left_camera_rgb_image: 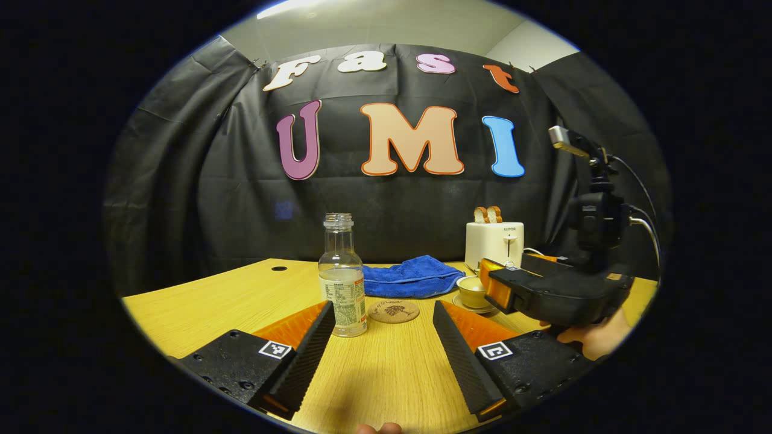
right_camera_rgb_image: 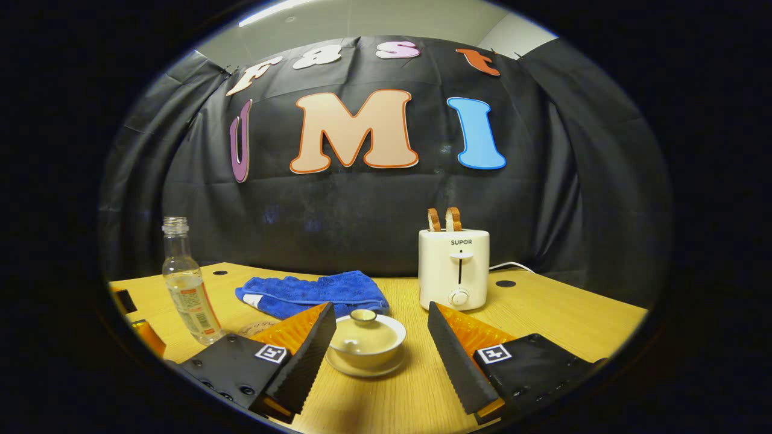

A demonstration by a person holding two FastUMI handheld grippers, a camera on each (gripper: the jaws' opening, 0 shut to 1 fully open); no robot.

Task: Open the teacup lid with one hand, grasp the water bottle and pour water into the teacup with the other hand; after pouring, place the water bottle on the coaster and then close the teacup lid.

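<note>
Now both claws gape wide, gripping nothing. Left claw (left_camera_rgb_image: 383, 337) faces the uncapped water bottle (left_camera_rgb_image: 342, 277) standing beside the coaster (left_camera_rgb_image: 394, 311) on the surface (left_camera_rgb_image: 229, 301). Right claw (right_camera_rgb_image: 381, 349) brackets the teacup (right_camera_rgb_image: 367, 348), lid (right_camera_rgb_image: 365, 328) on, untouched.

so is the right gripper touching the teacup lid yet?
Apart. In the right gripper view the right gripper is open, and bare table shows between each of the fingers and the teacup lid, which sits on the cup.
</note>
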